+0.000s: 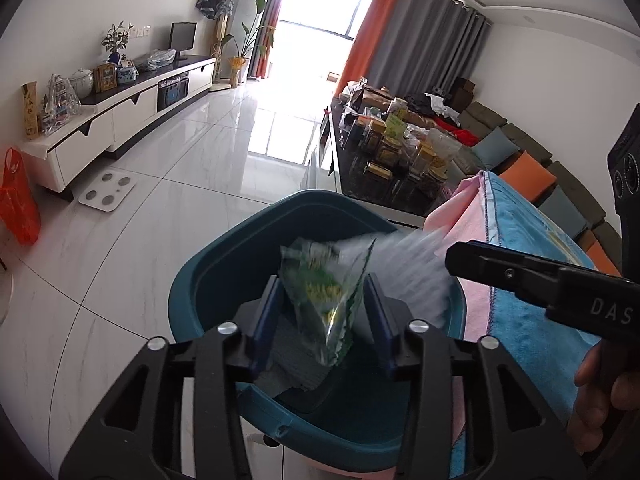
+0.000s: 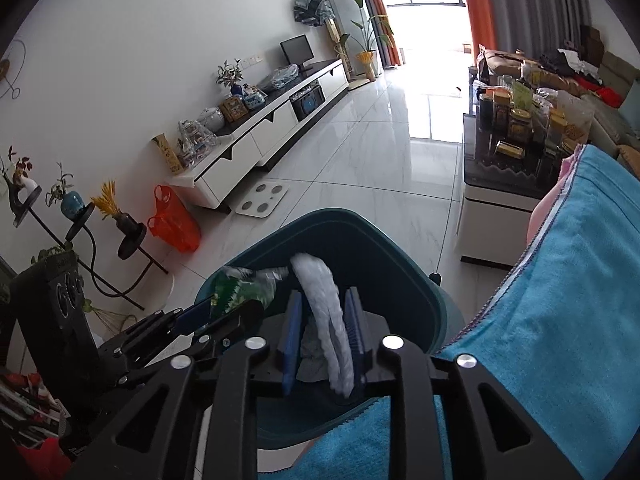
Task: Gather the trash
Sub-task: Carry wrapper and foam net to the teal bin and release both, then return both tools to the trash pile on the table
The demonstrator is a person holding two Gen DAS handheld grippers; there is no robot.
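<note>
A teal trash bin (image 1: 208, 276) stands on the floor below both grippers; it also shows in the right wrist view (image 2: 384, 248). My left gripper (image 1: 322, 292) is open over the bin, and a green and yellow snack wrapper (image 1: 324, 292) hangs blurred between its fingers, looking loose. My right gripper (image 2: 326, 312) is open over the bin with a white crumpled tissue (image 2: 328, 312) blurred between its fingers. The tissue (image 1: 404, 264) and the right gripper's finger (image 1: 500, 272) show in the left view. Grey paper lies inside the bin (image 1: 296, 372).
A blue towel over pink cloth (image 1: 532, 280) covers the surface at right, next to the bin. A cluttered dark coffee table (image 1: 384, 152) stands behind. A white TV cabinet (image 1: 120, 112), a bathroom scale (image 1: 107, 191) and an orange bag (image 1: 18, 200) are at left.
</note>
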